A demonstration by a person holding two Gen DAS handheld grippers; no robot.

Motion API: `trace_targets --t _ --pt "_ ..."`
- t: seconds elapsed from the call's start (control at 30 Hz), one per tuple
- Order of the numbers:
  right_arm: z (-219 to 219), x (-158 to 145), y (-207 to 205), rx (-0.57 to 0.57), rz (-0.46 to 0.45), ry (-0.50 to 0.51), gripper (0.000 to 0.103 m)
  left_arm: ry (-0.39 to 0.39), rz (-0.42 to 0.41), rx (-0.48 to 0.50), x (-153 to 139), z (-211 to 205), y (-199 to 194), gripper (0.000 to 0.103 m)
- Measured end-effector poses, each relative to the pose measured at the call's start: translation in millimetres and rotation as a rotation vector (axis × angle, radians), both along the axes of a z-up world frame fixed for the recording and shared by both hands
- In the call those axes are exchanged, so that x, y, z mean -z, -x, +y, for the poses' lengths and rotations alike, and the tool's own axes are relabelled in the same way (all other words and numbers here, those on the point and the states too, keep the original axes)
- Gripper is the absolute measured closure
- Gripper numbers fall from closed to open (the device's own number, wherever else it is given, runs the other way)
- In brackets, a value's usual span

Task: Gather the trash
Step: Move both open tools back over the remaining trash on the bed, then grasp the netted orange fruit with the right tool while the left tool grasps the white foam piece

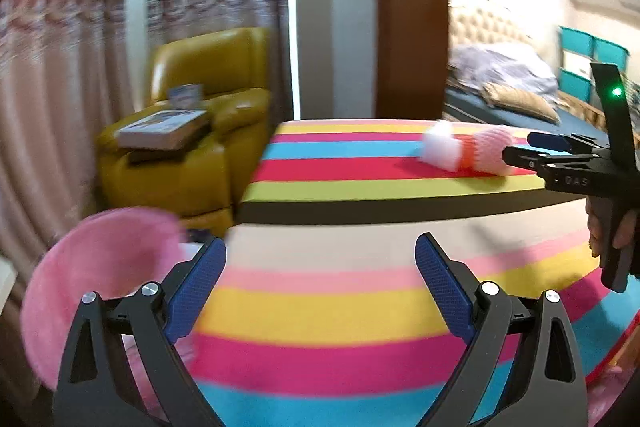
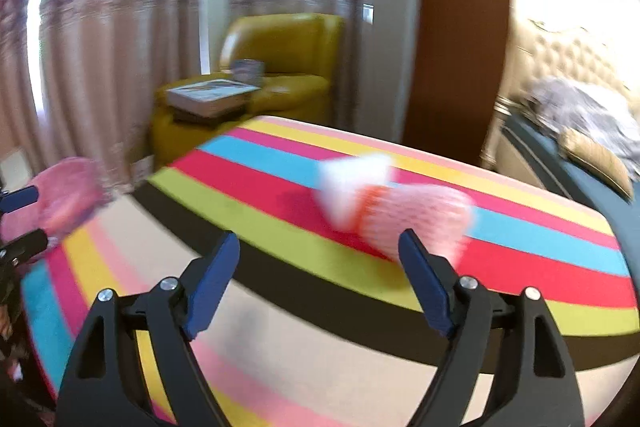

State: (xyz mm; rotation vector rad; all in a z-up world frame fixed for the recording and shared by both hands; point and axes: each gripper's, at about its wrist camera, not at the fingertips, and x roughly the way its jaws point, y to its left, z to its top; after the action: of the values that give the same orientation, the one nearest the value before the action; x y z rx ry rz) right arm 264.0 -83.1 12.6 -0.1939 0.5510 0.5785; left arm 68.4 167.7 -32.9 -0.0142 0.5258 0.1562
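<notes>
A bundle of foam fruit nets lies on the striped cloth (image 1: 360, 183): a white net (image 1: 440, 147), an orange piece (image 1: 466, 153) and a pink net (image 1: 492, 151). My right gripper (image 1: 528, 149) comes in from the right edge of the left wrist view, close beside the pink net. In the right wrist view the right gripper (image 2: 320, 239) is open and empty, and the pink net (image 2: 420, 223) and white net (image 2: 352, 187) lie just beyond its right finger. My left gripper (image 1: 320, 247) is open over the near stripes, with nothing between its fingers.
A pink fluffy round thing (image 1: 104, 279) sits by the cloth's left edge, next to the left gripper. Behind stand a yellow armchair (image 1: 224, 67) with books (image 1: 164, 129), curtains and a brown door. A bed (image 1: 520, 99) with pillows is at the right.
</notes>
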Motion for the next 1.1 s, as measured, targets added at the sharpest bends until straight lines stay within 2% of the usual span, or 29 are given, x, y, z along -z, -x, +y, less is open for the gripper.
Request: trace_targets --t 0.13,0.37,0.43,0.63,0.73,0.77,0.83,0.87,0.9,1.0,1.1 --pt "-34.7 13.4 -32.1 0.091 0.031 0.013 0.023 0.021 0.013 0.051 2.9 -30.8 -40.4 0.014" --pt "-59.7 34.4 -80.9 0.144 0.104 -0.021 0.019 0.025 0.049 0.079 8.3 -64.0 -97.8 0.014" --pt "-56.6 37.0 -94.7 0.131 0.131 -0.034 0.014 0.015 0.061 0.085 11.2 -70.3 -108.6 0.014" --pt "-35.9 37.1 -122.9 0.118 0.162 -0.040 0.012 0.005 0.106 0.072 14.4 -74.2 -143.2 0.014" --pt "-30.5 42.9 -138.4 0.104 0.207 -0.044 0.013 0.013 0.125 0.065 17.0 -72.7 -156.0 0.014" --pt "-30.1 45.2 -142.4 0.094 0.232 -0.056 0.016 0.016 0.129 0.063 17.8 -72.0 -159.0 0.014" --pt "-32.8 44.1 -141.9 0.071 0.243 -0.087 0.043 0.019 0.140 0.058 18.3 -71.2 -168.6 0.014" --pt "-34.5 42.7 -139.3 0.064 0.236 -0.086 0.047 0.021 0.147 0.054 18.9 -70.6 -174.8 0.014" --pt "-35.4 40.5 -134.7 0.056 0.228 -0.083 0.056 0.023 0.152 0.049 19.3 -70.1 -179.5 0.014" --pt "-45.6 34.9 -117.3 0.046 0.176 -0.065 0.064 0.040 0.163 0.037 19.4 -70.8 -191.4 0.014" --pt "-61.2 29.3 -104.3 0.070 0.132 -0.074 0.065 0.070 0.175 0.033 19.2 -78.1 -206.0 0.014"
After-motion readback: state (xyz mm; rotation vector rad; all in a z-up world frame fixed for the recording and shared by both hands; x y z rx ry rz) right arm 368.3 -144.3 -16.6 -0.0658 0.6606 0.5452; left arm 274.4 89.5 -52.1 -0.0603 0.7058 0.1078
